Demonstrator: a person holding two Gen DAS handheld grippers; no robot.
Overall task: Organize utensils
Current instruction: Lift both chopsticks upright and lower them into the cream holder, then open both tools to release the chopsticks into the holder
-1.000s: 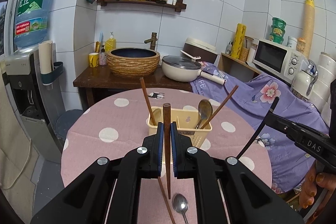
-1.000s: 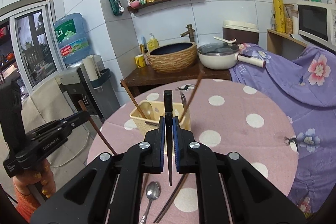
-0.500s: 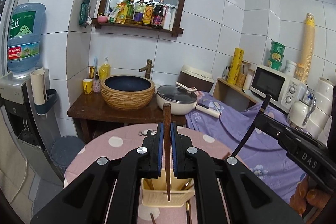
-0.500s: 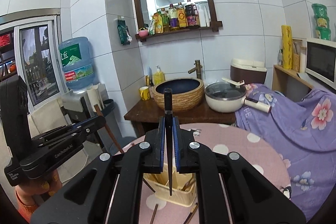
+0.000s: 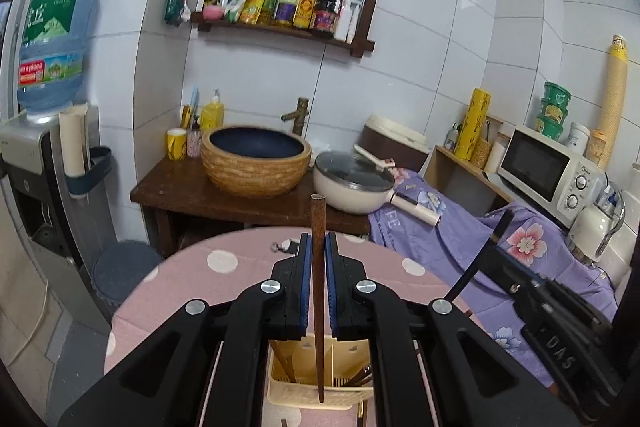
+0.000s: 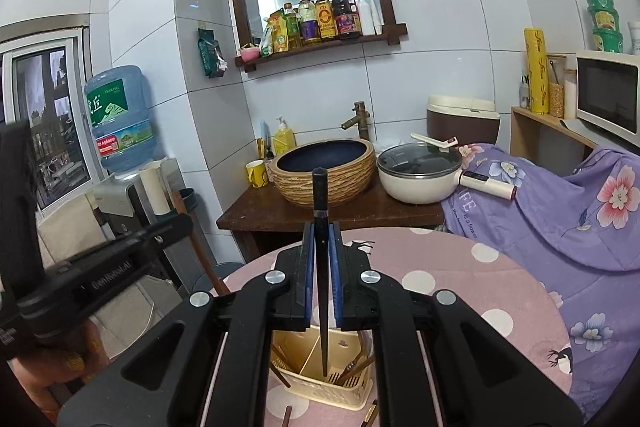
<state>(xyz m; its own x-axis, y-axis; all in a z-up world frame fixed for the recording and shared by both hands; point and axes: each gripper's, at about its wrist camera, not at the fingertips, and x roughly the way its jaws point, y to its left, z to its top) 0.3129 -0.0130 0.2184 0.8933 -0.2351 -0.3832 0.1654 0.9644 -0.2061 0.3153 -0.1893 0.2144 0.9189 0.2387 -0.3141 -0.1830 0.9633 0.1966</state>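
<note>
Both grippers have risen above the utensil basket: left gripper grasps a brown chopstick, right gripper a black chopstick, ready to drop in.

Left tongs: I see my blue pads closed tight on a thin brown stick that stands upright between them.
Right tongs: my pads are clamped on a thin black stick, also upright.
Pose: both tongs point forward, tipped slightly downward.
Left hand: in the right view it wraps the grip low at the left edge.
Right hand: only a sliver shows; I cannot read it.
</note>
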